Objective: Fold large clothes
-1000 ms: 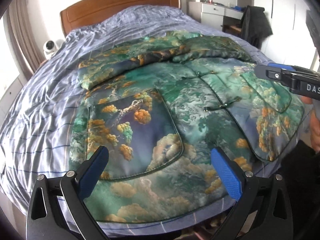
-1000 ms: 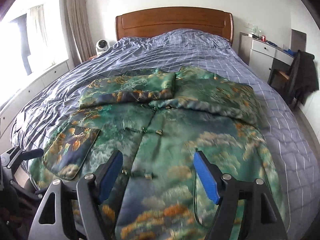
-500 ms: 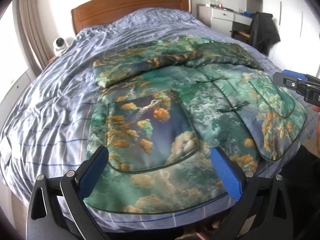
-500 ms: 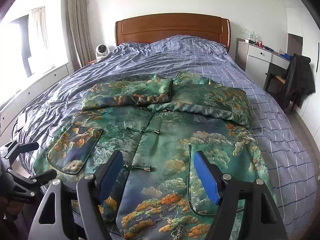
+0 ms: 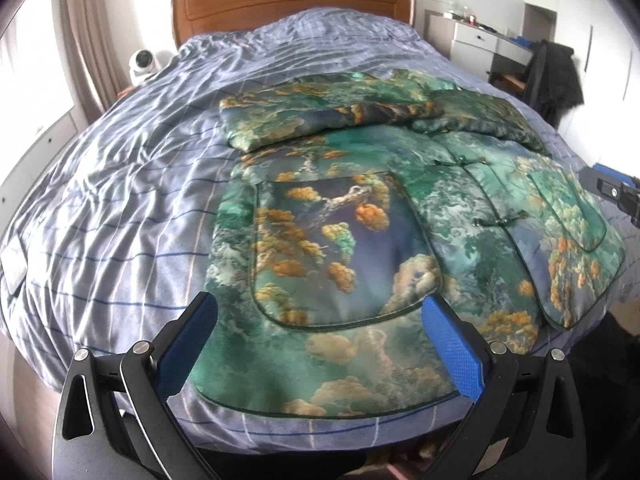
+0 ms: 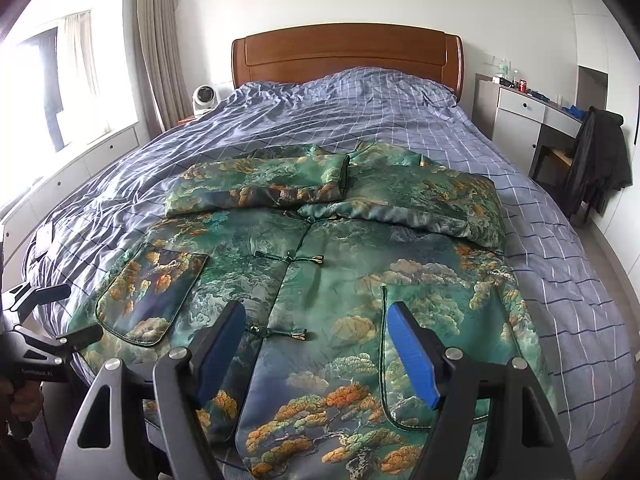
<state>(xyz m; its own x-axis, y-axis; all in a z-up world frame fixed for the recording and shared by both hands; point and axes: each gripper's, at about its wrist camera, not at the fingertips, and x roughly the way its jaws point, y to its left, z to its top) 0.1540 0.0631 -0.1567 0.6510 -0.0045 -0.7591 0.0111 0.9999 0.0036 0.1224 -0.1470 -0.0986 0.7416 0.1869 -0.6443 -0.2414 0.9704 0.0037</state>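
Nearest the cameras, the left claw hangs with its blue pads spread wide over the near hem of the jacket, gripping nothing. The right claw is likewise wide apart and empty above the jacket's front panel, with a knot button lying just between its pads on the cloth below. At the left edge of the right wrist view, a hand holds the other tool's handle.

The jacket, a green padded one printed with clouds and orange trees, lies front up across the foot half of the bed, its patch pocket facing up and both sleeves folded inward across the chest. Around it spreads a rumpled blue-grey checked duvet covering the whole mattress.

Farther back stands a brown wooden headboard against a white wall. To its left a small white fan sits by a beige curtain and a bright window. To the right is a white desk with small items on top, and a dark coat draped over a chair.
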